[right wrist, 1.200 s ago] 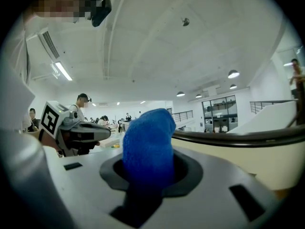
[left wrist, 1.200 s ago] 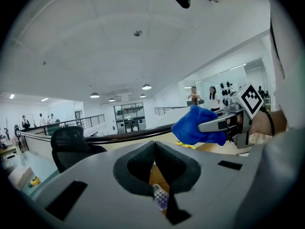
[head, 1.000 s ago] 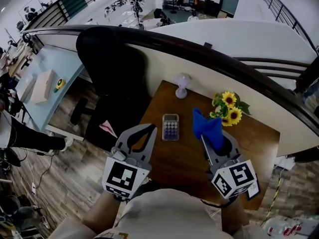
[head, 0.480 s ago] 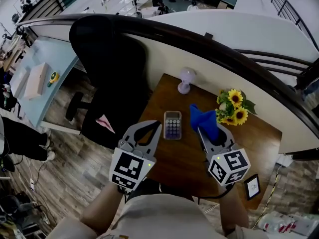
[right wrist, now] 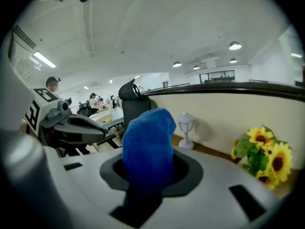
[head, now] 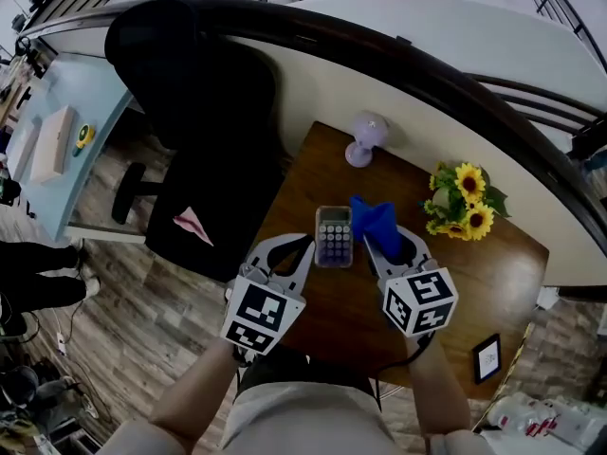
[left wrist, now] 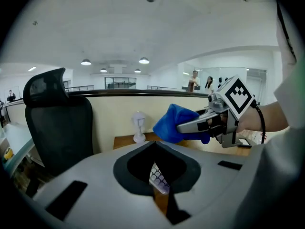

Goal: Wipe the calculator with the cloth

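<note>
A small grey calculator (head: 333, 236) lies flat on the brown table (head: 503, 273). My right gripper (head: 386, 242) is shut on a blue cloth (head: 373, 222), which stands up from its jaws just right of the calculator and reaches its top right corner. Whether the cloth touches the calculator is unclear. In the right gripper view the cloth (right wrist: 147, 142) fills the space between the jaws. My left gripper (head: 302, 247) is shut with nothing in it, its tips at the calculator's left lower side. Through the left jaws' opening I see calculator keys (left wrist: 159, 179).
A small white lamp (head: 364, 137) stands at the table's far edge. Sunflowers (head: 462, 202) sit at the right, a small framed picture (head: 487, 357) near the front right corner. A black office chair (head: 194, 112) stands left of the table, whose left edge runs beside my left gripper.
Both grippers have moved forward to the calculator. The cloth, held to the calculator's right before, now sits right beside it.
</note>
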